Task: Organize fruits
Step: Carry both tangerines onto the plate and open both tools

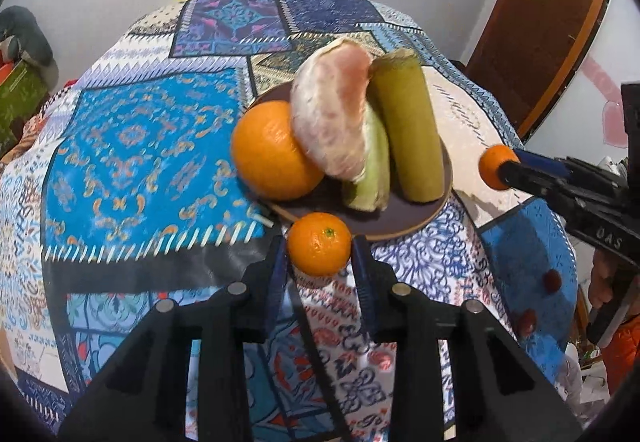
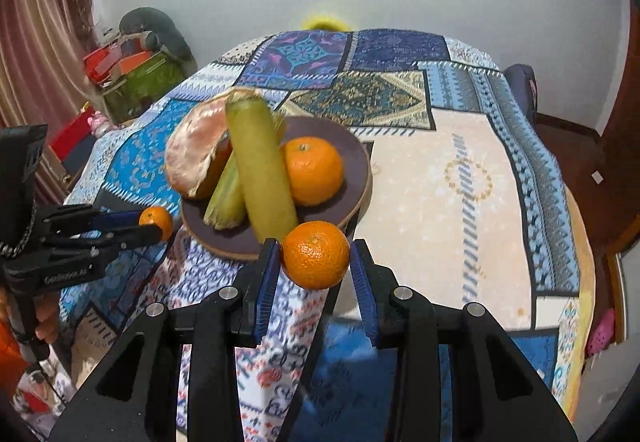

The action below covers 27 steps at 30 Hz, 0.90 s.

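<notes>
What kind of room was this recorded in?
Likely a lived-in home room: a table under a patchwork tablecloth, a curtain, a wooden door, and household clutter piled against the wall.

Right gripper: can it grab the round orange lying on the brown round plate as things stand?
Probably not yet: the right gripper is shut on a small orange mandarin, so it's full. The way looks free otherwise: that round orange sits on the brown plate's near right side, uncovered.

Plate (image 2: 356, 198) crowded with piled fruit (image 2: 260, 170). Open desk (image 2: 432, 202) at three o'clock of it. Other tool (image 2: 160, 228) blocking at nine.
</notes>
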Motion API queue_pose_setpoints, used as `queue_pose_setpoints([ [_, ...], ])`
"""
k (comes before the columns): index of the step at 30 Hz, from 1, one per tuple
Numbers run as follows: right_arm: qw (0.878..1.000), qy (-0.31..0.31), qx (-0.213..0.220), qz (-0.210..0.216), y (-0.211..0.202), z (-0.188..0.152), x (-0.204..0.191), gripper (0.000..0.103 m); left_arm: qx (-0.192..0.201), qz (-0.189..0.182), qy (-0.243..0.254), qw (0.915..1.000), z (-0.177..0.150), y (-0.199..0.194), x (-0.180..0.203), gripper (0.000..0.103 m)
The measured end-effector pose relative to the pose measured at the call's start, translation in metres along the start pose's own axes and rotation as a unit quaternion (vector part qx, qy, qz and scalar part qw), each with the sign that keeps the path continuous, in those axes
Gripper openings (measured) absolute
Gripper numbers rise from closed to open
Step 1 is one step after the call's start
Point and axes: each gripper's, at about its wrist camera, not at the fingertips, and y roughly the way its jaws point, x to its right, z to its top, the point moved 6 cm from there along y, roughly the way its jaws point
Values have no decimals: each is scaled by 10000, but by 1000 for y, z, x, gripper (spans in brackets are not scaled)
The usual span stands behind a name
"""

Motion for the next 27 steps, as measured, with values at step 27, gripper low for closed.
queue_pose_setpoints([
  [27, 9999, 20, -164, 26, 47, 18, 9, 33, 17, 21, -52, 10000, 15, 25, 5, 33],
])
